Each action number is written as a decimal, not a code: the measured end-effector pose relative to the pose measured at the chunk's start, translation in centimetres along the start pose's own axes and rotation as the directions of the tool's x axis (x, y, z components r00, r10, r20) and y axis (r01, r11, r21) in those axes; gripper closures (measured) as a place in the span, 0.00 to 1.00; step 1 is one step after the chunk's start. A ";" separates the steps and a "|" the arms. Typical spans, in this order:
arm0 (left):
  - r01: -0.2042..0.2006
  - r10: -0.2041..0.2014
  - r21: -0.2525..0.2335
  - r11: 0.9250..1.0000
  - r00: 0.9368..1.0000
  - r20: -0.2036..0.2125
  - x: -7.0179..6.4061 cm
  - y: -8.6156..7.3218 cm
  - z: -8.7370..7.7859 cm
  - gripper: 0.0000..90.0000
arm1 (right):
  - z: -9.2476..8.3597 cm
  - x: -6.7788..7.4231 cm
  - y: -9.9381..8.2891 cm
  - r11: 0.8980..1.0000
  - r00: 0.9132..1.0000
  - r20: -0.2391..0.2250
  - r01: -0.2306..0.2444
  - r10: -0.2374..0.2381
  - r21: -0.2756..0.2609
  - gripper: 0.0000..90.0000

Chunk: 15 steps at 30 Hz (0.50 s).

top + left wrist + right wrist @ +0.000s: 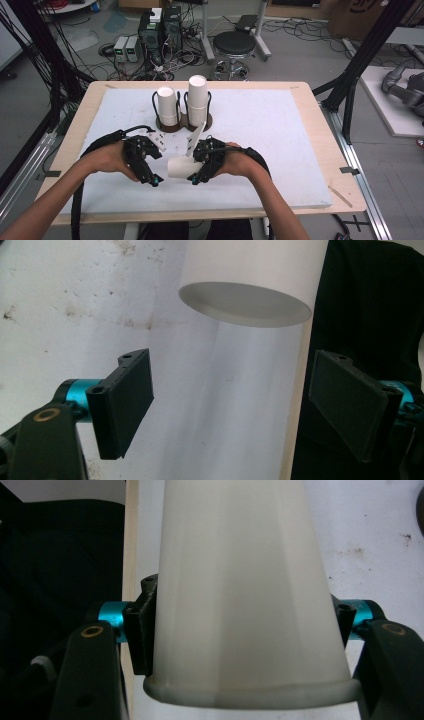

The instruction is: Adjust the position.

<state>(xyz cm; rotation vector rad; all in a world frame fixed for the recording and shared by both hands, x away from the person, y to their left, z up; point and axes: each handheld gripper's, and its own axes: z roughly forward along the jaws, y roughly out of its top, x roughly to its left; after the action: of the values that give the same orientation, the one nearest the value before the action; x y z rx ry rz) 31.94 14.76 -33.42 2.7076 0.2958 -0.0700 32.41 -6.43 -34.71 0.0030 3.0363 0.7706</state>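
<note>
The paper cup [181, 167] lies sideways above the white mat [280, 150], clamped near its rim by the right gripper [196, 178]. The left gripper [154, 179], jaws apart around its base, likely must close to take it.

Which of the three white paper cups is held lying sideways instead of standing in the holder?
The cup gripped by the right hand-held gripper above the front of the mat; the other two cups stand in the holder.
</note>
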 end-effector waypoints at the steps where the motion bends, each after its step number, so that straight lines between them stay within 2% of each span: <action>1: -0.004 0.004 -0.001 1.000 1.000 0.002 0.0 0.1 0.0 0.20 | 0.0 0.0 0.1 1.000 1.000 -0.006 0.002 -0.002 0.007 0.40; 6: 0.000 0.000 -0.001 1.000 1.000 0.004 -0.1 0.8 0.2 0.20 | 0.1 0.0 0.3 1.000 1.000 -0.012 0.009 -0.009 0.010 0.40; 15: -0.021 0.021 -0.004 1.000 0.999 0.039 -0.3 2.1 0.7 0.20 | 0.3 0.0 0.7 1.000 1.000 -0.017 0.015 -0.015 0.010 0.40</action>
<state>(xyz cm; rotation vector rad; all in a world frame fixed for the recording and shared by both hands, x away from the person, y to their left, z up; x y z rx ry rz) 32.11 12.50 -33.23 2.7023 0.2551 -0.1166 32.38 -5.65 -34.62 -0.0268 3.0522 0.7581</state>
